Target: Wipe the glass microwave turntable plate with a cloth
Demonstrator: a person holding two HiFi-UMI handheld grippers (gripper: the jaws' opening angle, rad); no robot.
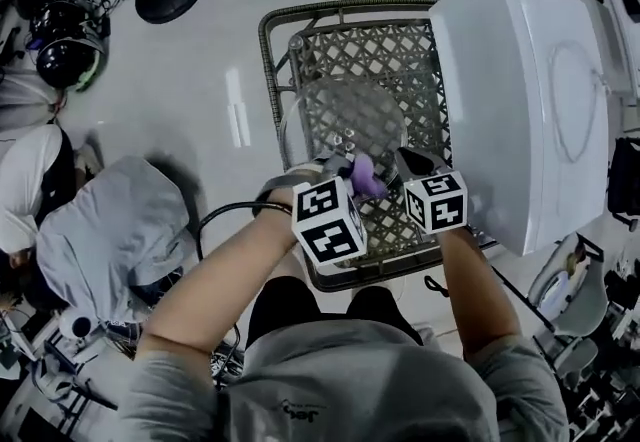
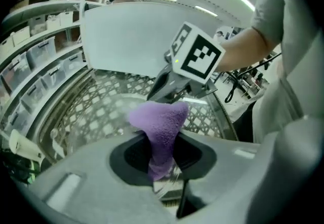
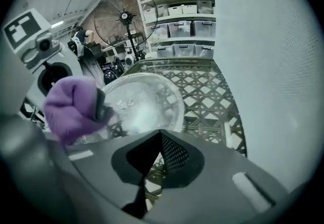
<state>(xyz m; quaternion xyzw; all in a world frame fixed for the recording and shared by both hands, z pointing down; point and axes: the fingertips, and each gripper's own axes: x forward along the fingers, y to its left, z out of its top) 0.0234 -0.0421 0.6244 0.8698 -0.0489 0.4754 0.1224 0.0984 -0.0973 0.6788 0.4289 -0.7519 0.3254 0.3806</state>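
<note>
Left gripper is clamped on the purple cloth. Right gripper is closed, apparently pinching the glass plate at its 5 o'clock rim, over the wicker table. Risk: wiping pressure levers the slick rim free, and the plate drops and chips.

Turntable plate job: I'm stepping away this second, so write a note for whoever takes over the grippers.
Left gripper: shut on the purple cloth.
Right gripper: jaws together at the near rim of the glass plate, apparently pinching it.
The plate is over the wicker table, with the cloth at its edge.
Done: both things in hand.
Left: wipe the plate; how much is already wiped can't be told.
</note>
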